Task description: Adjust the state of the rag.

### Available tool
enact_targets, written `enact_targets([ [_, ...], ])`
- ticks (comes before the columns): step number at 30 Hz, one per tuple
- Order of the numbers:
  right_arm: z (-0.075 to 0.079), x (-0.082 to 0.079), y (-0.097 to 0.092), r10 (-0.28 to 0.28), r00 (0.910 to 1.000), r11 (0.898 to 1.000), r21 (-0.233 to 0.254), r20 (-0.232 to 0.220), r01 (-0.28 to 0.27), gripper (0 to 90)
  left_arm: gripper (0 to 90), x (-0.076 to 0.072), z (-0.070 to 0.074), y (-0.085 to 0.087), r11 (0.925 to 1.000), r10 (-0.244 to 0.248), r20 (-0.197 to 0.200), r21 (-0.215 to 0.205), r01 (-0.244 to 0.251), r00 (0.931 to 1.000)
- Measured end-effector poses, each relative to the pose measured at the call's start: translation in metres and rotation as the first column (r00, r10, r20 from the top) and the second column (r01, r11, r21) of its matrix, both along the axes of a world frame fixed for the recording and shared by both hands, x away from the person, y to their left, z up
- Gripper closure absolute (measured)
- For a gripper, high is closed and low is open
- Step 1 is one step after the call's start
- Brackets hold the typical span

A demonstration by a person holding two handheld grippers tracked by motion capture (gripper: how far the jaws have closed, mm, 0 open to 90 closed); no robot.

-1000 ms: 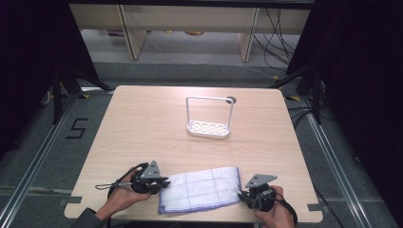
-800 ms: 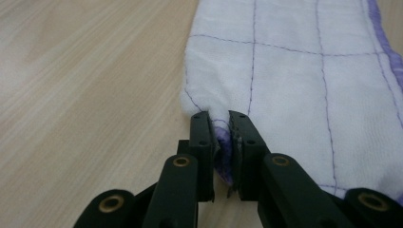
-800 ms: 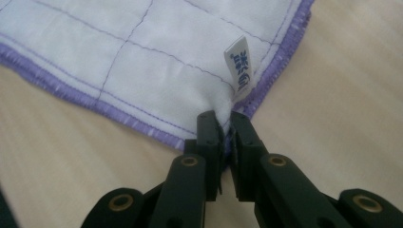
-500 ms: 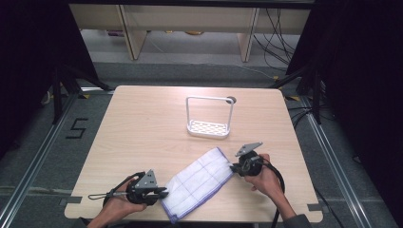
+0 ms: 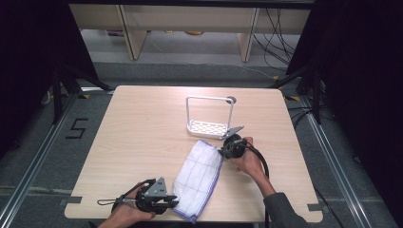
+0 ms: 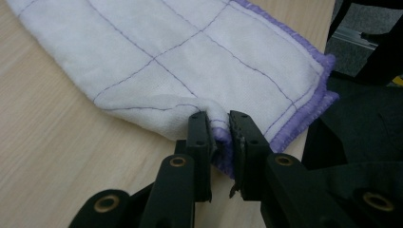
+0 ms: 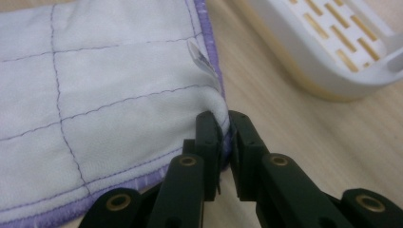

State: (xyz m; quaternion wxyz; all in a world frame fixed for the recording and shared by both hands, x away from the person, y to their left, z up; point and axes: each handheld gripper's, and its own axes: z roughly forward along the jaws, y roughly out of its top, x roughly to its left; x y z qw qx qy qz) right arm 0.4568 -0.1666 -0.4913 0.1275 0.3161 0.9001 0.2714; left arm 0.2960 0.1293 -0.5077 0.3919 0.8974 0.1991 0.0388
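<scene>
While the white cloth with purple stitching is lying stretched along the near part of the wooden table, the left gripper is pinching its near corner and the right gripper is clamping its far corner, just beside the white rack.

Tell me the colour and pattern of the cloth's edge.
The cloth is white with a thin purple grid; its hem is purple, clearest in the left gripper view.

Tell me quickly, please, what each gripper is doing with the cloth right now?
Left gripper: shut on an edge of the cloth, near the table's front.
Right gripper: shut on the cloth's far corner, beside the white rack.
</scene>
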Motion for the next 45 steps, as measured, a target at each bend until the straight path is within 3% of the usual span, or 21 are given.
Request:
enact_targets([
  [3,0.0,0.005,0.004,-0.001,1.0,1.0,-0.015,0.002,0.001,79.9,78.2,-0.002,0.0,-0.011,0.9996,-0.026,-0.009,0.0,0.026,0.9996],
  [5,0.001,0.007,0.006,-0.019,0.9997,1.0,-0.012,0.018,0.019,73.4,76.1,-0.005,0.0,-0.02,0.999,-0.037,-0.025,-0.027,0.037,0.999],
  [7,0.003,0.007,0.005,-0.046,0.9985,0.999,-0.019,0.03,0.046,64.9,73.0,-0.006,0.003,-0.027,0.9973,-0.073,-0.022,-0.011,0.073,0.9971],
  [10,0.011,0.003,-0.001,-0.086,0.9962,0.995,0.048,0.015,0.085,57.7,61.8,-0.002,0.013,-0.027,0.9965,-0.066,-0.021,-0.053,0.065,0.9976],
  [12,0.017,0.001,-0.008,-0.112,0.993,0.991,0.077,0.037,0.109,52.7,58.4,0.005,0.023,-0.022,0.9975,-0.046,0.008,-0.054,0.046,0.9989],
  [13,0.019,0.0,-0.011,-0.129,0.9911,0.988,0.089,0.03,0.126,50.5,56.2,0.009,0.026,-0.021,0.997,-0.019,0.015,-0.075,0.02,0.9997],
  [16,0.02,-0.001,-0.015,-0.159,0.9872,0.982,0.099,0.001,0.159,47.6,54.4,0.029,0.036,-0.016,0.9951,0.038,0.047,-0.093,-0.033,0.9982],
  [20,0.013,0.002,-0.015,-0.18,0.9837,0.978,0.109,-0.01,0.18,45.0,51.6,0.067,0.036,-0.012,0.9809,0.153,0.031,-0.125,-0.148,0.9877],
  [22,0.013,0.003,-0.014,-0.176,0.9839,0.978,0.106,-0.033,0.178,44.8,50.7,0.089,0.032,-0.011,0.975,0.198,0.027,-0.108,-0.194,0.9798],
  [25,0.012,0.003,-0.009,-0.178,0.9828,0.978,0.097,-0.049,0.182,43.6,49.5,0.119,0.022,-0.014,0.9587,0.264,-0.011,-0.107,-0.264,0.9645],
  [27,0.008,0.005,-0.007,-0.183,0.9811,0.977,0.097,-0.062,0.189,43.1,45.4,0.135,0.017,-0.017,0.9586,0.273,-0.024,-0.077,-0.274,0.9617],
  [28,0.007,0.005,-0.006,-0.187,0.9808,0.977,0.095,-0.057,0.191,43.3,43.5,0.142,0.015,-0.019,0.9545,0.29,-0.026,-0.067,-0.291,0.9568],
  [30,0.003,0.006,-0.003,-0.169,0.9841,0.982,0.075,-0.054,0.173,43.4,43.7,0.153,0.012,-0.023,0.9512,0.302,-0.024,-0.057,-0.303,0.9529],
  [31,0.003,0.005,-0.001,-0.18,0.9812,0.98,0.071,-0.07,0.184,43.5,43.4,0.159,0.01,-0.026,0.9497,0.308,-0.028,-0.052,-0.309,0.9511],
  [33,0.001,0.007,0.001,-0.178,0.9828,0.98,0.078,-0.05,0.182,44.2,42.9,0.167,0.008,-0.031,0.9455,0.321,-0.032,-0.05,-0.322,0.9467],
  [36,-0.002,0.008,0.004,-0.184,0.9818,0.979,0.083,-0.047,0.188,44.6,43.0,0.177,0.005,-0.037,0.934,0.344,-0.066,-0.08,-0.348,0.9368],
  [39,-0.007,0.009,0.008,-0.159,0.9864,0.984,0.078,-0.041,0.162,50.6,44.7,0.183,0.002,-0.044,0.9295,0.349,-0.113,-0.084,-0.359,0.9302],
  [40,-0.008,0.009,0.009,-0.153,0.9879,0.984,0.091,-0.027,0.155,53.5,47.7,0.184,0.001,-0.046,0.9295,0.35,-0.108,-0.085,-0.359,0.9306],
  [42,-0.006,0.01,0.012,-0.133,0.99,0.987,0.08,-0.048,0.136,56.3,55.1,0.184,-0.001,-0.049,0.9363,0.338,-0.089,-0.068,-0.345,0.9368],
  [43,-0.007,0.011,0.012,-0.129,0.9909,0.988,0.077,-0.039,0.131,55.6,60.5,0.184,-0.001,-0.05,0.9399,0.334,-0.075,-0.049,-0.338,0.9397],
  [45,-0.008,0.013,0.014,-0.149,0.9878,0.984,0.094,-0.044,0.153,51.2,68.3,0.184,-0.001,-0.048,0.9394,0.34,-0.048,-0.032,-0.341,0.9394],
])
